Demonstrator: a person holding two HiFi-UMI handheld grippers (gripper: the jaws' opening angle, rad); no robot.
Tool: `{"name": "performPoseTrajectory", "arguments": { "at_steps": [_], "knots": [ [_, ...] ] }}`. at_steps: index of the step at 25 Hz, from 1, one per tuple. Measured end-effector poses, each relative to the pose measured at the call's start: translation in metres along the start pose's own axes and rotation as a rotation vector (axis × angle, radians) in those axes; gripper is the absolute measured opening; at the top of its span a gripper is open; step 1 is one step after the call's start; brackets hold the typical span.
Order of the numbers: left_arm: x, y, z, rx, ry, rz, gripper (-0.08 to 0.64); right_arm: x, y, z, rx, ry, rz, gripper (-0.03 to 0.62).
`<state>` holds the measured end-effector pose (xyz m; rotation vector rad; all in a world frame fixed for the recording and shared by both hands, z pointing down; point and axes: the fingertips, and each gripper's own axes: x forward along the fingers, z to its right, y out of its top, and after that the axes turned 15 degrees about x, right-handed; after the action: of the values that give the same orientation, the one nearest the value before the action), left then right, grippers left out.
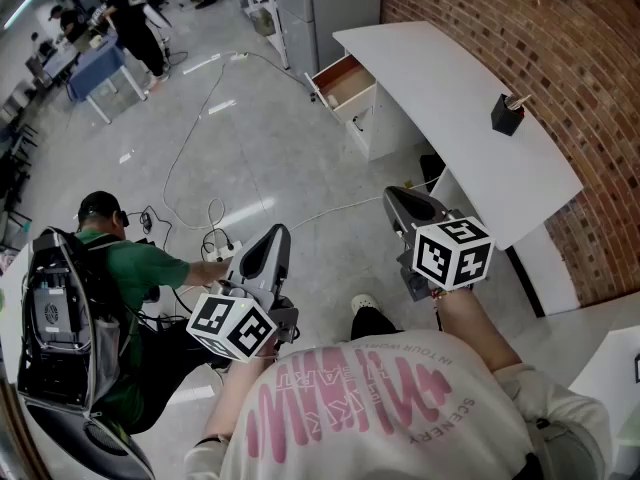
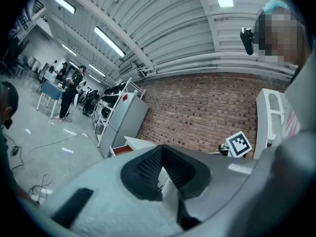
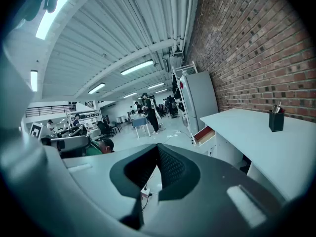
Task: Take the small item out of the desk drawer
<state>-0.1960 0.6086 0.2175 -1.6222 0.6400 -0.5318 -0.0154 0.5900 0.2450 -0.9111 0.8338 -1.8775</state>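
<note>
I stood on a grey concrete floor [image 1: 260, 158] in a big workshop. A long white desk [image 1: 450, 118] ran along the brick wall [image 1: 520, 28], with a black pen holder [image 1: 507, 114] on top. The desk drawer [image 1: 345, 81] hung open at the far end, well away from me and reddish-brown inside. Any small item in there was too far off to make out. My left gripper [image 1: 272, 243] and right gripper [image 1: 402, 206] were both clenched on nothing, up in the air.

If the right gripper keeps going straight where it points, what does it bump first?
Likely nothing nearby: the right gripper aims out over the floor, passing left of the open drawer. Depth is unclear, though.
</note>
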Motion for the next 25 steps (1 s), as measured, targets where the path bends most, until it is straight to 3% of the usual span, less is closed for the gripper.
{"name": "performPoseTrajectory", "arguments": {
  "at_steps": [6, 15, 25],
  "knots": [
    [0.016, -0.039, -0.006, 0.001, 0.005, 0.003, 0.005, 0.017, -0.022, 0.031, 0.004, 0.008, -0.009, 0.011],
    [0.012, -0.017, -0.025, -0.036, 0.013, -0.027, 0.005, 0.027, -0.007, 0.009, 0.008, -0.005, -0.037, 0.011],
    [0.044, -0.046, -0.059, -0.081, 0.094, -0.078, 0.005, 0.089, -0.011, 0.044, 0.019, 0.025, -0.130, 0.012]
  ]
}}
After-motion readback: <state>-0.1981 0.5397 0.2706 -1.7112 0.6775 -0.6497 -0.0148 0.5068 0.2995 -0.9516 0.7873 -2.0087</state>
